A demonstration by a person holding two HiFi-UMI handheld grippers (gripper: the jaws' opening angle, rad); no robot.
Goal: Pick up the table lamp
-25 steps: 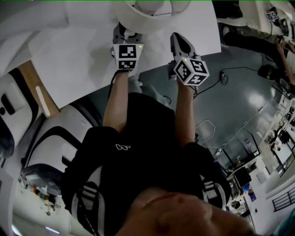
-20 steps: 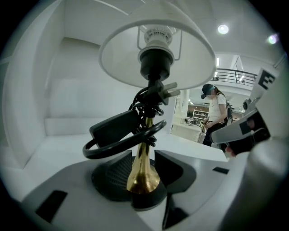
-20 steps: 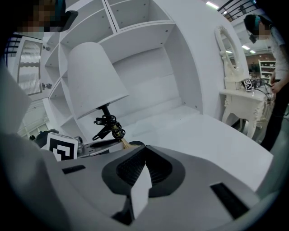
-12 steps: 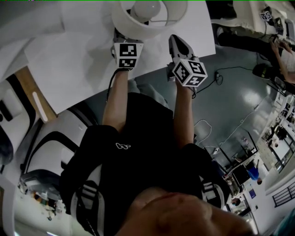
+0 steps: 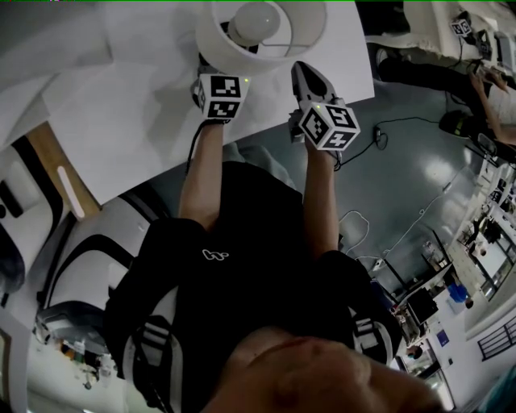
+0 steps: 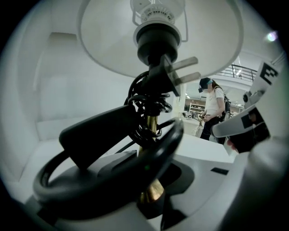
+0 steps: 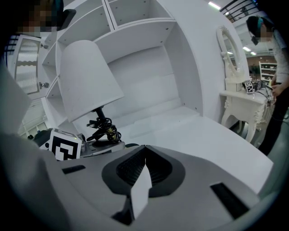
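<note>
The table lamp point(image 5: 216, 42) sits at 12 o'clock in the head view, over the white surface point(image 5: 137, 113). Its round white shade point(image 6: 108, 40) is seen from above there, with the bulb point(image 5: 254, 20) showing inside. Below the shade a brass stem point(image 6: 151, 191) runs down. A black cord point(image 6: 149, 106) is bundled around the stem, and its plug point(image 6: 174, 76) sticks out toward 3 o'clock with 2 flat prongs. In the right gripper view the lamp appears at 9 o'clock with its shade point(image 7: 88, 79) tipped toward 11 o'clock. Its foot is hidden behind the other tool.

The left gripper point(image 6: 151, 135) reaches in from 6 o'clock of the shade, its marker cube point(image 5: 219, 97) just below the shade's rim. Its 2 dark fingers point(image 6: 95, 135) stand spread on either side of the brass stem. They have just been closing around it, and no firm pinch on the metal shows.

The right gripper point(image 5: 305, 74) lies at 4 o'clock of the lamp, just beside the shade and not touching it. Its fingers are pressed together, pinching nothing, and point out over bare surface.

Behind the lamp stands a white shelf unit point(image 7: 135, 27). At 3 o'clock in the right gripper view there is a white dressing table point(image 7: 239, 97). A person point(image 6: 212, 106) stands far back at 3 o'clock in the left gripper view.
</note>
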